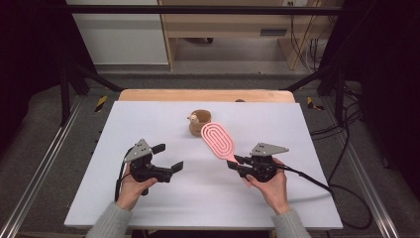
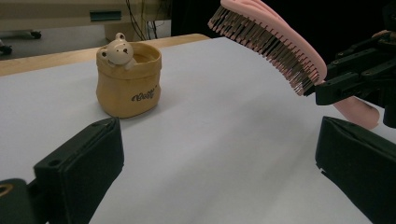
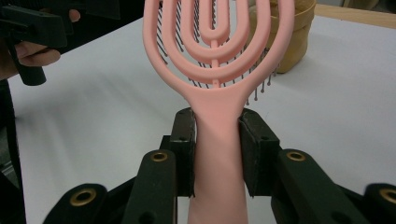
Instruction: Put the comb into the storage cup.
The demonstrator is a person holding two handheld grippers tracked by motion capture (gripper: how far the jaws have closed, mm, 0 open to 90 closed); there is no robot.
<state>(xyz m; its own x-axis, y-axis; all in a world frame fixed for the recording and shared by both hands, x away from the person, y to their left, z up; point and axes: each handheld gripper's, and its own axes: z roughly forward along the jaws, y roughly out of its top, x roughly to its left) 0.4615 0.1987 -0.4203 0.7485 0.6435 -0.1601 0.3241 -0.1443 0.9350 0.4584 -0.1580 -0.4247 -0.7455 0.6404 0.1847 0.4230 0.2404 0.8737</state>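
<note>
A pink vented hairbrush is held off the table by its handle, bristles down, head pointing toward the far side. My right gripper is shut on that handle. A tan cup with a small bear figure on its rim stands upright at the table's far middle, just beyond the brush head. My left gripper hovers open to the left of the brush, nothing between its jaws. In the left gripper view the hairbrush hangs at the upper right.
The white table top has a wooden strip along its far edge. Black frame posts and cables stand at both sides. A cable trails from my right gripper across the near right corner.
</note>
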